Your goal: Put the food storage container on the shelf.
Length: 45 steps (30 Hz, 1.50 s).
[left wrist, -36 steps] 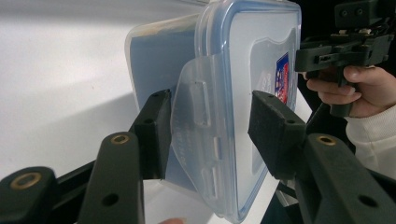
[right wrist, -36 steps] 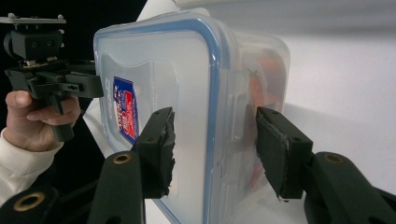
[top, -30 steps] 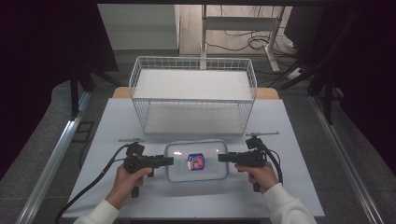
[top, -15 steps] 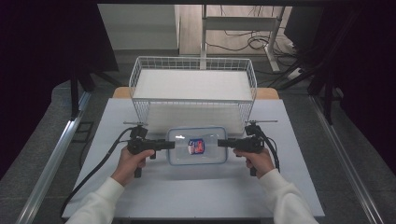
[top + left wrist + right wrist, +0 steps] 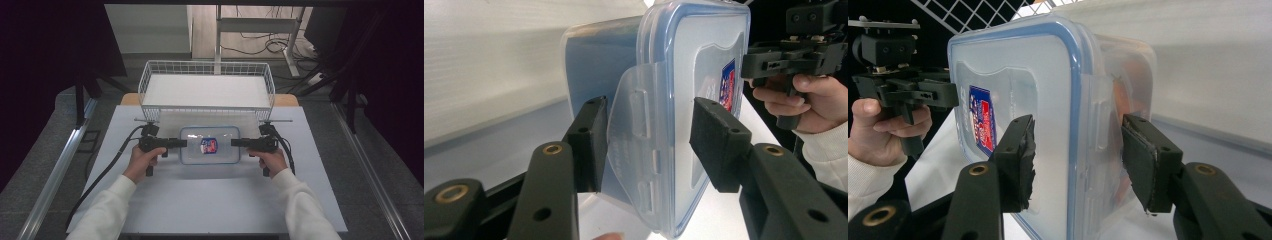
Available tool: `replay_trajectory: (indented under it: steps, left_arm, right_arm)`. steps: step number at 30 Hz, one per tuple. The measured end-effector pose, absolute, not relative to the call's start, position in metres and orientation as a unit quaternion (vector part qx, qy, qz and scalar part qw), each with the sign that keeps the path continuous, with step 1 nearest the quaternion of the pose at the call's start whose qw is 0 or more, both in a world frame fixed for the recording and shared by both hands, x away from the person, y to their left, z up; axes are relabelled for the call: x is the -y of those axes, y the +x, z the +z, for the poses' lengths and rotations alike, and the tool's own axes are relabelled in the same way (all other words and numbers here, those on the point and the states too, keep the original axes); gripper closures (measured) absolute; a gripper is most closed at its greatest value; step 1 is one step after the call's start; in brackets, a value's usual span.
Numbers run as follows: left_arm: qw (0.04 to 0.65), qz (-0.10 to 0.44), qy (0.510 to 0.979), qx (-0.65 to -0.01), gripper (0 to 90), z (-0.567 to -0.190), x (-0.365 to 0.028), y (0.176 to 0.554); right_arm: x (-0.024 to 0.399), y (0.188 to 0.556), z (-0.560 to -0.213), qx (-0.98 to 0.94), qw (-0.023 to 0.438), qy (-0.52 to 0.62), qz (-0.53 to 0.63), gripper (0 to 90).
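sitting on the lid of a clear plastic box is a red and blue sticker; its writing is too small and blurred to read in any view. the box has a blue seal around the lid and rests on the white worktop, just in front of a white wire basket. something orange shows dimly through the box wall in the right gripper view, too hazy to name. the left gripper straddles the box's left end, jaws set wide around the lid clip, with a gap on the lid side. the right gripper straddles the right end the same way, jaws parted around the edge; whether the pads touch the plastic is hard to tell. white sleeves are cut off at the bottom edge. beyond the worktop lie grey floor, cables, a desk frame and dark curtains at both sides.
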State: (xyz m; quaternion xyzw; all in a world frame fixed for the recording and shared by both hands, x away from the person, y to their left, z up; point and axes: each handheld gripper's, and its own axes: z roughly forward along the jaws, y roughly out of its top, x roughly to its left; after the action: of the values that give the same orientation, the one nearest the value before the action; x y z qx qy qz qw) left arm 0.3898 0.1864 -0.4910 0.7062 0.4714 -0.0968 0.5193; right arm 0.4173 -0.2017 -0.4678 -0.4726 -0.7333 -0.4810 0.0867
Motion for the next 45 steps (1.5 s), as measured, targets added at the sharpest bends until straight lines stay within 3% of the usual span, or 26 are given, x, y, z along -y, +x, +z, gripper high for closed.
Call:
replay_trajectory:
  steps: [45]
  left_arm:
    - [0.529,-0.117,0.657,-0.524,46.9,-0.519,-0.185,0.413]
  right_arm:
    - [0.193,0.432,-0.496,0.687,0.069,-0.536,-0.485,40.8]
